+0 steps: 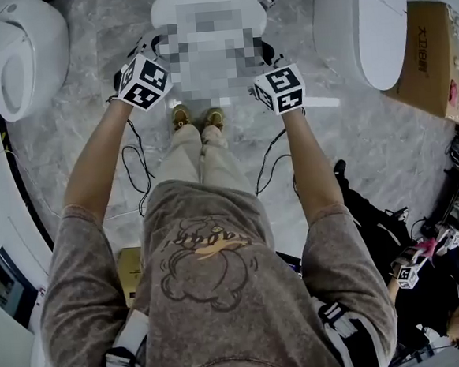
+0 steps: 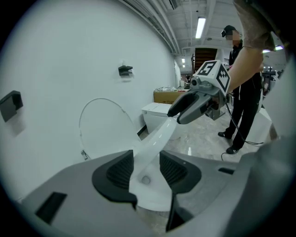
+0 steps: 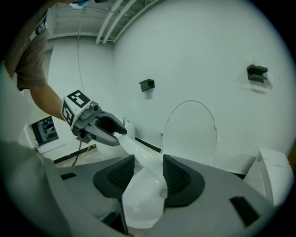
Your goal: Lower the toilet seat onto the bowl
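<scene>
Both left tool (image 2: 145,167) and right tool (image 3: 148,172) clasp toilet seat (image 2: 159,133); carton (image 1: 428,48) print illegible.

Looks along left gripper (image 2: 146,161), black pads (image 2: 121,169) pressed to both sides of white seat (image 2: 155,139). Shows seat running up and right to right gripper (image 2: 175,115), closed on far rim under its marker cube (image 2: 213,74). Behind, shows lid (image 2: 104,125) upright against wall (image 2: 60,55) bearing two black fittings (image 2: 125,70), box (image 2: 166,96) farther back, person (image 2: 245,106) in black standing at right.
</scene>
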Demonstrator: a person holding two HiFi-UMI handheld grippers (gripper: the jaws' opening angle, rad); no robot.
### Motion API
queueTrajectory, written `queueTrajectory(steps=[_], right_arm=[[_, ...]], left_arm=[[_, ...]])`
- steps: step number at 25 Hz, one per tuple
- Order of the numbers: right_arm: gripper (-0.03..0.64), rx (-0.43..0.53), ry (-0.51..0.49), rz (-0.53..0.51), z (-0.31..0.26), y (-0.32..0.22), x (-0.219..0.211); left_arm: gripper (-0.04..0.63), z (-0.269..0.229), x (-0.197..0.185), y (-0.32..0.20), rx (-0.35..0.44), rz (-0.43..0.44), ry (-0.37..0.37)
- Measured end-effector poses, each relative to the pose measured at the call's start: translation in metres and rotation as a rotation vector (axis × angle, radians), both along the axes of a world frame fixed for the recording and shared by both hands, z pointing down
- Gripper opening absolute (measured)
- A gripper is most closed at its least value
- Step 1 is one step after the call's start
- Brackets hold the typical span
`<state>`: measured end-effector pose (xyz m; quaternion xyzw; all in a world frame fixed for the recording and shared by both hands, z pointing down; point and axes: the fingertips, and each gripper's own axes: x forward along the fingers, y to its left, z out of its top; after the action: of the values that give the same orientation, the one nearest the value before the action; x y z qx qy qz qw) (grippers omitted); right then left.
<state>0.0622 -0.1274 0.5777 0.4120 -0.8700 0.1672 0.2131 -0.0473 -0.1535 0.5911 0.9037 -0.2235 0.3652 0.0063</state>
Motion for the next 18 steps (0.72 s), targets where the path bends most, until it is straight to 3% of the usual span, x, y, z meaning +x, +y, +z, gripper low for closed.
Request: queueTrajectory(steps=[5,10,18], right_arm=[[0.19,-0.093,-0.074,0.034,0.02,0.028,-0.005],[0.19,-0.168,-0.082,0.035,0.047,0.056,-0.01],[0.19,-0.315,-0.069,0.037,0.118,0.098,-0.017]], left_arm=[[0.195,0.02,-0.004,0.033,-0.13,0.006,0.058],[0.198,0.042,-0.009,0.058,-0.26,-0.065,0.122],[0.166,0.113,-0.018,0.096,-0.405,-0.134,0.071]])
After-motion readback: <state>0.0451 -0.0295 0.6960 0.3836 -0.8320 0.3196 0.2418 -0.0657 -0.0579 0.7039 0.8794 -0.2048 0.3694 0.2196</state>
